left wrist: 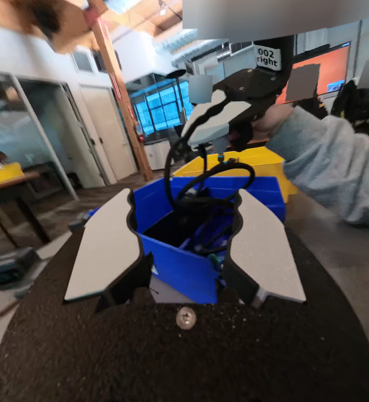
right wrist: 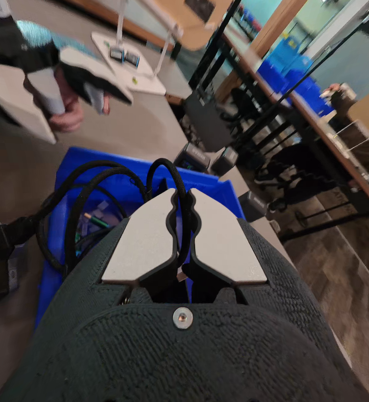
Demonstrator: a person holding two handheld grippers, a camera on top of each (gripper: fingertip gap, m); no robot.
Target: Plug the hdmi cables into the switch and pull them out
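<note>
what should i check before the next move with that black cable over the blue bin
1. Right gripper closed on the black braided cable: ok, the fingers stand close on either side of it.
2. Cable clear of the rest: not ok, its loops run down into the tangle inside the blue bin.
3. Left gripper free: ok, jaws wide open with nothing between them, above the bin.
4. Grippers apart: ok, the left one sits off to the side of the right one.
5. Yellow bin clear of the cable: cannot tell, a loop crosses in front of it.
6. How firm the grip is: cannot tell.
</note>
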